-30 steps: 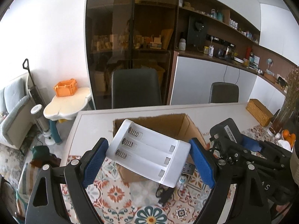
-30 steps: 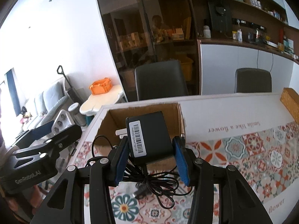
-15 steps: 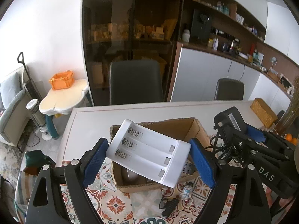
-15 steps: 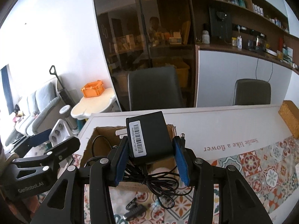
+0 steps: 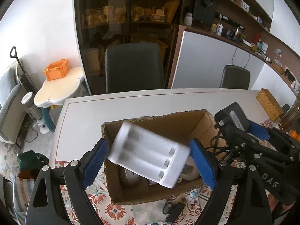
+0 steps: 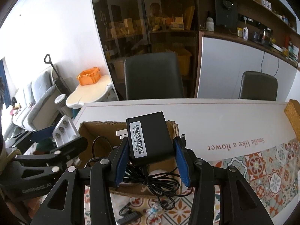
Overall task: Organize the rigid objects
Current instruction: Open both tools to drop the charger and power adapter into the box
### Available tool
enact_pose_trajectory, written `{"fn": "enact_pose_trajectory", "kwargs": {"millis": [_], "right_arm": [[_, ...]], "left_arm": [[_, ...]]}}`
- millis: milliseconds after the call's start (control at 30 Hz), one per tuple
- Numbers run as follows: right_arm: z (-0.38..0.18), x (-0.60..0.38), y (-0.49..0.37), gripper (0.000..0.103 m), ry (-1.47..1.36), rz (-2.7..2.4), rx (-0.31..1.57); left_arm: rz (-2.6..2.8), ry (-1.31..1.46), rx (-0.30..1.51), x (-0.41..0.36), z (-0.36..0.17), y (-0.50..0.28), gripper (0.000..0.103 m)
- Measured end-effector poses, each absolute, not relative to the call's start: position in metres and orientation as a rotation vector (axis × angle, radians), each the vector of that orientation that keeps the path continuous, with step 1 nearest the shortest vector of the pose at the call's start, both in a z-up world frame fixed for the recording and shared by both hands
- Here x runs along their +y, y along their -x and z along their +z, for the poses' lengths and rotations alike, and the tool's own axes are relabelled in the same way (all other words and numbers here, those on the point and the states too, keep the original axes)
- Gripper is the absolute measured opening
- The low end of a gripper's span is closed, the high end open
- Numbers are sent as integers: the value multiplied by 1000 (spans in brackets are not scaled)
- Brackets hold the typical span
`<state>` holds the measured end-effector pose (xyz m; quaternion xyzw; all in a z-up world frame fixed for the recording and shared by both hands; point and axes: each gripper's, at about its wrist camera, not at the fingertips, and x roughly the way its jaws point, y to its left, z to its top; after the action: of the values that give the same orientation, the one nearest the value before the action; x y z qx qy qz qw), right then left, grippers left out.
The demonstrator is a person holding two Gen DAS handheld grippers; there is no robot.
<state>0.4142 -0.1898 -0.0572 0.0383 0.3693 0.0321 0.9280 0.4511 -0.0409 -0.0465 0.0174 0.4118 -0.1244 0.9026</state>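
Home dining/living area is indicated: white table covered partly by a patterned floral cloth, dark dining chairs, glass-fronted cabinet, shelving stocked with bottles and jars, a grey sofa, small side table seen beside it.

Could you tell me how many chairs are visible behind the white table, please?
2: a wide dark chair in front of the glass cabinet, behind the table's left part, and a smaller dark chair further right, by the white cupboards. Others may be hidden out of frame.
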Motion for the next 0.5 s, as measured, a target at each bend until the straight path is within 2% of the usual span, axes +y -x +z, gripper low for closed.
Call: {"fn": "enact_pose_trajectory", "kwargs": {"millis": [133, 500], "right_arm": [[-59, -190, -418, 47, -73, 61, 766], [-63, -165, -429, 47, -56, 108, 784]], "left_arm": [[-228, -19, 862, -33, -50, -452, 95], [-61, -15, 818, 9, -48, -440, 98]]}}
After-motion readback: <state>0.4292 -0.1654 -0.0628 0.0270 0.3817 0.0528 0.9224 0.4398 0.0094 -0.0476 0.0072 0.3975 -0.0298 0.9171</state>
